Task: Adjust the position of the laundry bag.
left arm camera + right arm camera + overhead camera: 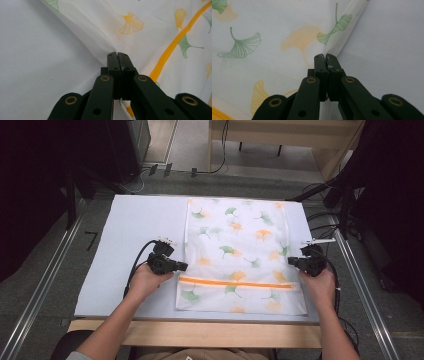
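Observation:
A white mesh laundry bag [240,250] printed with green and orange ginkgo leaves lies flat on the table, an orange zipper [235,283] running across its near part. My left gripper [183,266] is shut on the bag's left edge [110,47], the mesh bunching at the jaws [117,55]. My right gripper [292,261] is shut on the bag's right edge [342,32], with the hem pinched at the tips [325,57]. Each gripper sits just above the zipper line.
The bag rests on a pale grey board [130,235] over a wooden table edge [200,332]. Metal rails [45,285] run along both sides. Cables and black stands [345,205] crowd the far right; floor sockets [167,169] lie beyond the table.

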`<control>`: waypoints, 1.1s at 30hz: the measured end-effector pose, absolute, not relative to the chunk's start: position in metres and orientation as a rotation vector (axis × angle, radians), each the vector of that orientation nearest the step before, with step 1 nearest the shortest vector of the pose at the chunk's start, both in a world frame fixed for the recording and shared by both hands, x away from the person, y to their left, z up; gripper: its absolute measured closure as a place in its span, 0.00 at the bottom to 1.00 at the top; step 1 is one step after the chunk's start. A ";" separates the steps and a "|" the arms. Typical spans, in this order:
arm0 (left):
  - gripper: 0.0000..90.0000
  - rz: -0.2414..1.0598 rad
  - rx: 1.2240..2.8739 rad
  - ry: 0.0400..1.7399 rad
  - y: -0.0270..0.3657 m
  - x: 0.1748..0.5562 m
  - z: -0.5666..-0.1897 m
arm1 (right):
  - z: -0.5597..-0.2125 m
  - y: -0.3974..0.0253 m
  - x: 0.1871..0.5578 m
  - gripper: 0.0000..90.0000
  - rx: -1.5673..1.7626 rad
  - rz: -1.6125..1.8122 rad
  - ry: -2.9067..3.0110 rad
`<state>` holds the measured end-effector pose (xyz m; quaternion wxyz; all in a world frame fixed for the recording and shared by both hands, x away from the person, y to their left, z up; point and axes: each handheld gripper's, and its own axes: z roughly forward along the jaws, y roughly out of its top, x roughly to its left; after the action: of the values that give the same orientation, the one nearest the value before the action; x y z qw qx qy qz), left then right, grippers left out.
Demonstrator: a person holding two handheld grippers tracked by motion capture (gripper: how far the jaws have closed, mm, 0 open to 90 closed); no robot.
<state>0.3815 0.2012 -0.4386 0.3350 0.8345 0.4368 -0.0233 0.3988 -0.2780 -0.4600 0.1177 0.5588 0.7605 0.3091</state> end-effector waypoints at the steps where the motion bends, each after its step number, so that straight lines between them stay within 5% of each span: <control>1: 1.00 -0.053 2.179 1.142 0.204 0.381 -0.438 | -0.460 -0.274 0.400 1.00 1.622 0.904 2.239; 33: 1.00 0.015 2.121 1.314 0.286 0.369 -0.427 | -0.453 -0.196 0.409 1.00 1.440 0.988 2.443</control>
<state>0.3687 0.2865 -0.4270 0.3174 0.8061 0.4995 0.0058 0.4086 -0.1958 -0.4529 0.0693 0.4784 0.8115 0.3282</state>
